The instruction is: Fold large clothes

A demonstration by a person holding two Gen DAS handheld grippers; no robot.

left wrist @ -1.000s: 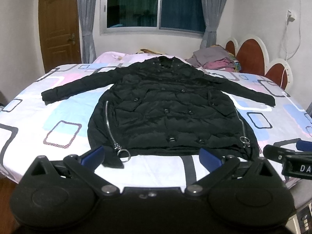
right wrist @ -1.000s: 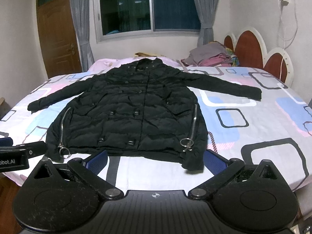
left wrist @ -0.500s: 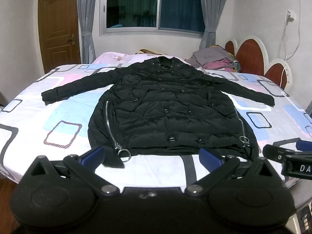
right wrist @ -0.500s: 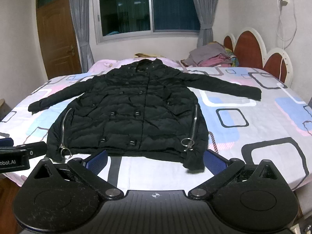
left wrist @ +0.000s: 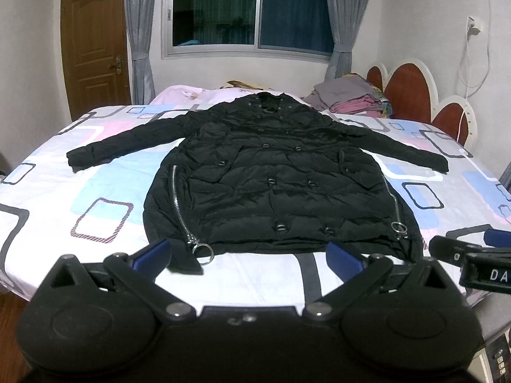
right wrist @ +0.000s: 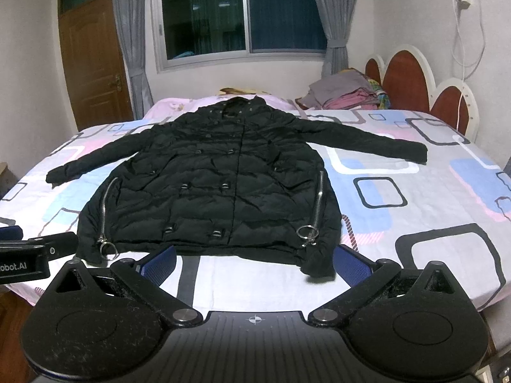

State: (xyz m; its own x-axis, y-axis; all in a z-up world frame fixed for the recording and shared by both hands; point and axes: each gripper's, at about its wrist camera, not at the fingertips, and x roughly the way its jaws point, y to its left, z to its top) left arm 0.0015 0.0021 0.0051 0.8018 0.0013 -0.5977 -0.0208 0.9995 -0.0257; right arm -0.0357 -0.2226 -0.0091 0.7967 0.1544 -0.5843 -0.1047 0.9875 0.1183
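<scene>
You are holding the left gripper (left wrist: 247, 253) and right gripper (right wrist: 254, 257) wide open and empty, side by side short of the hem. The black quilted coat (left wrist: 271, 185) is lying flat ahead, sleeves spread, ready for folding.

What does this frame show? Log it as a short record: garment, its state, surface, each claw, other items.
garment: black padded coat
state: spread flat, front up, both sleeves out to the sides, unfolded
surface: bed with patterned sheet
left claw: open, near the hem, holding nothing
right claw: open, near the hem, holding nothing
other items: pile of folded clothes by the headboard
</scene>
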